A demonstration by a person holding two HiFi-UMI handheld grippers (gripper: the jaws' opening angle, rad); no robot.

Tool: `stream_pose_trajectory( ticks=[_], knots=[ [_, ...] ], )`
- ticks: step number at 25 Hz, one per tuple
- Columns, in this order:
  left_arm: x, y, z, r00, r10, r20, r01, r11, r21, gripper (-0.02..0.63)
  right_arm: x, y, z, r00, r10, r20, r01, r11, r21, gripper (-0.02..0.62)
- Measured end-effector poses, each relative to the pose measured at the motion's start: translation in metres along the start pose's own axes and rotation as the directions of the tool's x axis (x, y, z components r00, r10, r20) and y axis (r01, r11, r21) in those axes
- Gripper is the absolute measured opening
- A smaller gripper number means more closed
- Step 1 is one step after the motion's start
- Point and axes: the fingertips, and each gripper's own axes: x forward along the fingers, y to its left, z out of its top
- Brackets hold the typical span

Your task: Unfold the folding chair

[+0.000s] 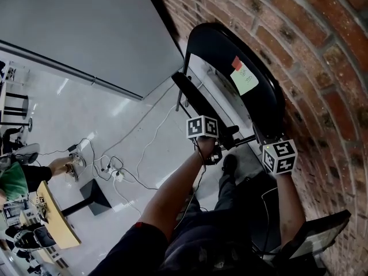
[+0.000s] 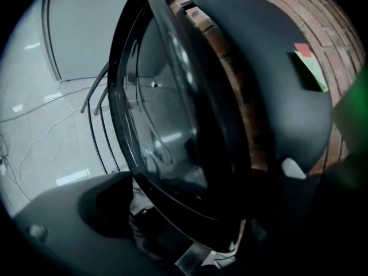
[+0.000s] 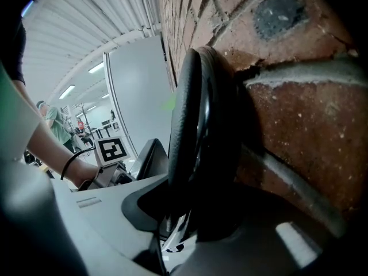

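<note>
The folding chair (image 1: 253,96) stands upright against the brick wall (image 1: 322,68), with a sticky note (image 1: 244,76) on its backrest (image 1: 267,105). My right gripper (image 3: 195,226) pinches the rim of the backrest, jaws pressed onto it from both sides, so that hand is my anchor. My left gripper (image 2: 184,226) is spread as wide as it goes, with the edge of the seat (image 2: 172,125) standing between the jaws. As far as I can see the pads aren't pressing on it, so I count nothing as held on that side.

I judge the chair barely opened: seat and backrest lie close together, with only a narrow wedge of brick showing between them. To do this step well I'd first close the left jaws squarely on the seat's rim, deep enough not to slip off that smooth curved edge. Then I'd swing the seat down and away from the wall in an arc about its hinge, not pull it straight out, while the right hand steadies the backrest and lets the legs spread. The risk I see is the feet skating on the glossy floor (image 1: 86,108), so I'd go slowly
</note>
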Motion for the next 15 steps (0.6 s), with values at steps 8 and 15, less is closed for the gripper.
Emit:
stream_pose_trajectory(
  ticks=[8,15],
  knots=[
    [-0.014,0.012,-0.005,1.0,0.026,0.002,-0.026,0.999,0.024,0.58,0.002,0.003,-0.002,1.0,0.0,-0.005,0.0,1.0,0.004,0.104],
    [-0.025,0.026,-0.014,0.999,0.033,0.004,-0.033,0.999,0.02,0.579,0.005,0.001,-0.007,0.999,-0.002,-0.039,0.004,0.999,0.034,0.107]
  ],
)
